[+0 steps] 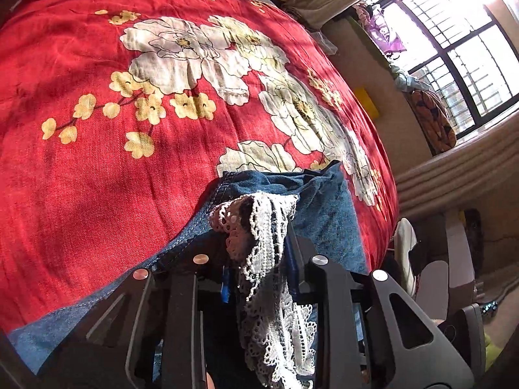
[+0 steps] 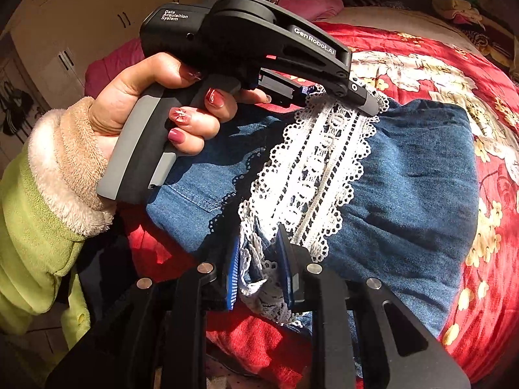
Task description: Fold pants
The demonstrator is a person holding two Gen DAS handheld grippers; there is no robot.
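In the right wrist view, a hand (image 2: 152, 103) in a green sleeve with a fleece cuff (image 2: 65, 168), at nine o'clock, grips the handle of the left tool (image 2: 343, 97). That tool reaches to about one o'clock, its fingers pressed together on the far end of a white lace trim (image 2: 318, 168). The trim lies across the denim pants (image 2: 415, 181), which rest bunched on a bed with a red floral bedspread (image 2: 438, 64). At six o'clock the right tool (image 2: 264, 269) pinches the near end of the same trim between its blue pads (image 2: 234, 272).

In the left wrist view, the left tool (image 1: 259, 259) at six o'clock clamps gathered lace, denim beneath and the bedspread stretching toward twelve. A barred window (image 1: 454, 48) sits at two o'clock.
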